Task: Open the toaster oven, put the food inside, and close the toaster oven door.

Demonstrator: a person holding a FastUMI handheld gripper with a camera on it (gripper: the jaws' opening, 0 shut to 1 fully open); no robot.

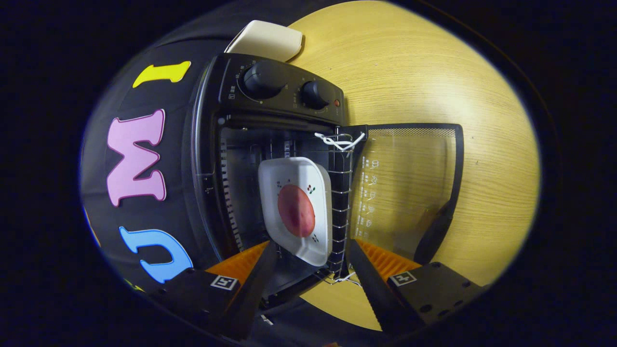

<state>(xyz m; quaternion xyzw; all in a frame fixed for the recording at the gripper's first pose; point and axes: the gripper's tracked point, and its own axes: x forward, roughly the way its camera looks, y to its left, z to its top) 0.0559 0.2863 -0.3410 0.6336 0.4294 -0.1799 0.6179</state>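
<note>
Two fingers of the claw (312, 270) stand spread wide apart with nothing held between them. Just ahead of them, in the gap, sits a white square plate (296, 209) with a round reddish piece of food (296, 210) on it. The plate rests on a wire rack (340, 207) inside the black toaster oven (270, 144), and its nearest corner reaches out toward the fingertips without touching either one, as far as can be told. The oven's glass door (407, 188) hangs fully open, lying out over the wooden counter (434, 72) on the side of one finger, with its dark handle (434, 231) beyond that finger's tip. A white cord (340, 141) is tied at the rack's edge near the door hinge. Past the plate, on the oven's front panel, are two dark knobs (264, 78) and a small red light (337, 102). Beyond the oven, a pale flat dish (267, 39) lies on the counter.
</note>
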